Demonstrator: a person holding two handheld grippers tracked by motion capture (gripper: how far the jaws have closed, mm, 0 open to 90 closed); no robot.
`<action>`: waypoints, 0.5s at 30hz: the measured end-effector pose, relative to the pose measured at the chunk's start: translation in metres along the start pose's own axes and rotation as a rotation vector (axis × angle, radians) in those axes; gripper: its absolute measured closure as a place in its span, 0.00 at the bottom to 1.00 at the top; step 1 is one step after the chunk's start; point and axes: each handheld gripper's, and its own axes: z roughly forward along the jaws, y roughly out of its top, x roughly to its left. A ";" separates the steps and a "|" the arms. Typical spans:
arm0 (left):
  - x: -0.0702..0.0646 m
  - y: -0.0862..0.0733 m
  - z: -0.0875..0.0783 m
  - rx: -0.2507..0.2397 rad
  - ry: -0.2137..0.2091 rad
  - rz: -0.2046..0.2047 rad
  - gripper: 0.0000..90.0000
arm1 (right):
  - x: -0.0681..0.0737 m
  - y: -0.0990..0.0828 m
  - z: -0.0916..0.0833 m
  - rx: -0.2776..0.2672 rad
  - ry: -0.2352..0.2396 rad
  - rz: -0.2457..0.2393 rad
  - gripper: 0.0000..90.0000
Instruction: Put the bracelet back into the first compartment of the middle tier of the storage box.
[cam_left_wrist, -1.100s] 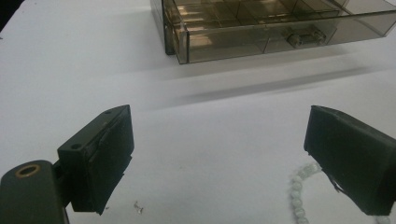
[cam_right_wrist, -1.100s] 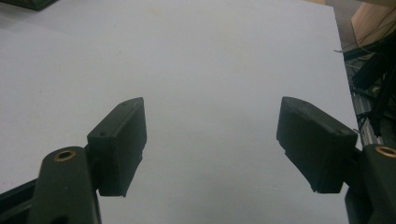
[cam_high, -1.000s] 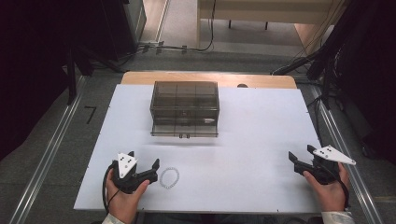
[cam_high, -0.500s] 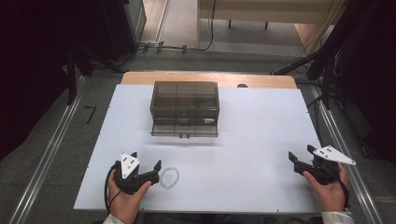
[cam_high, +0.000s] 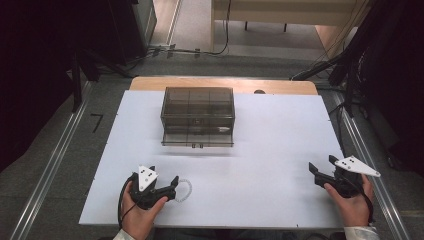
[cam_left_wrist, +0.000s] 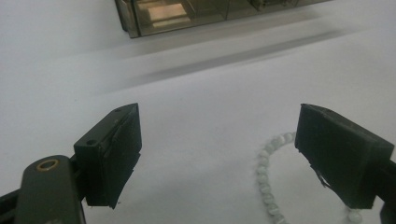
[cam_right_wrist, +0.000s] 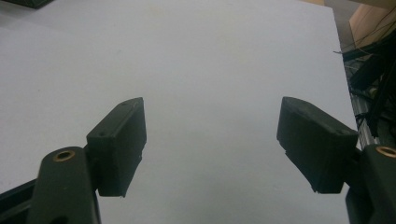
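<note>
Both tongs gape; left tongs (cam_left_wrist: 219, 158) flank a white bead bracelet (cam_left_wrist: 271, 182).

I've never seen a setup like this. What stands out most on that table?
A smoky see-through box with compartments sits toward the far middle of the white table. Near the front left edge lies a small ring of pale beads, right by the open jaws of the left gripper. The right gripper, also open, is held at the front right corner over bare table.
</note>
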 end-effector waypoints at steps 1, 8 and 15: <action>-0.001 0.000 0.001 0.004 -0.003 0.005 0.17 | 0.000 0.000 0.000 0.000 -0.001 0.000 0.25; -0.005 -0.001 0.003 0.018 -0.014 0.023 0.18 | 0.000 0.000 0.000 0.001 -0.002 0.001 0.25; -0.008 -0.001 0.004 0.026 -0.019 0.037 0.18 | 0.000 0.000 0.000 0.003 -0.003 0.003 0.25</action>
